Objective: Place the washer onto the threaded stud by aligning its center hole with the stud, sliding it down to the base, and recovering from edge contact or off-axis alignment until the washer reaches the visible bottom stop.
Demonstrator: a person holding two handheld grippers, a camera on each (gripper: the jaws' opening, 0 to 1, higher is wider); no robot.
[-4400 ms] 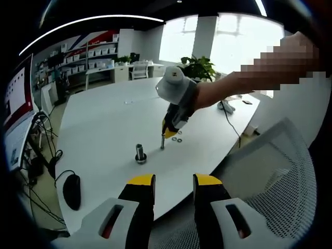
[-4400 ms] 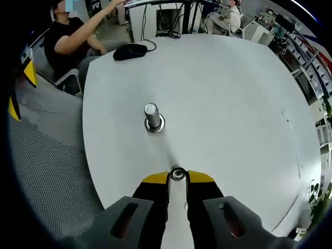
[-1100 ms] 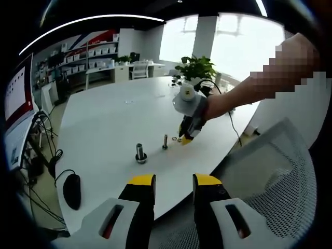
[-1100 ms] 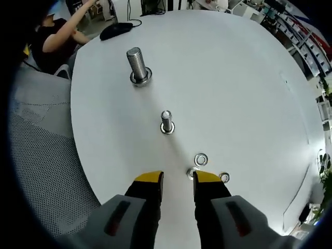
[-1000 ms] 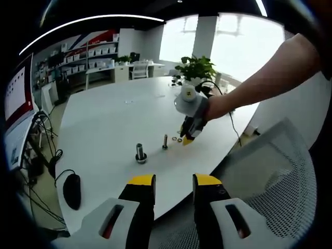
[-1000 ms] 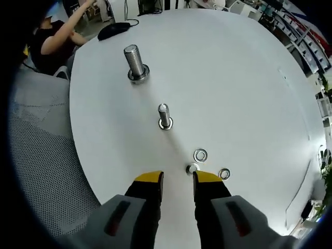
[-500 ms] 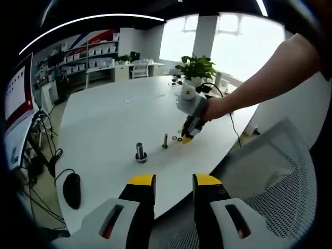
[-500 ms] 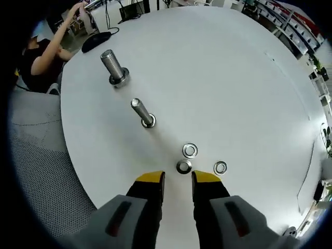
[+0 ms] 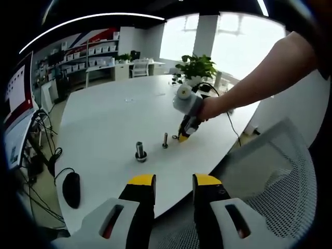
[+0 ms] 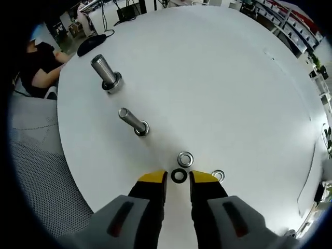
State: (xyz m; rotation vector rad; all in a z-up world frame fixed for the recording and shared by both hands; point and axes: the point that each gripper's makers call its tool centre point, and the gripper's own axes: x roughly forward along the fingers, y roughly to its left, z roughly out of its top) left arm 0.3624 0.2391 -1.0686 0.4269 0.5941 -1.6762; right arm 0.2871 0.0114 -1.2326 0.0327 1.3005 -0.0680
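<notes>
the right hand-held gripper (image 10: 178, 178) has dropped, open jaws now straddling a dark washer (image 10: 179, 175) on the bench (image 10: 223, 93), ready to pinch.

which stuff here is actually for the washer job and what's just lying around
For the job:
- dark washer between the right gripper fingers
- two loose washers beside it
- thin stud
- thick stud

Lying about:
- computer mouse and its cable
- potted plant
- mesh chair
- left gripper, idle off the table edge
</notes>
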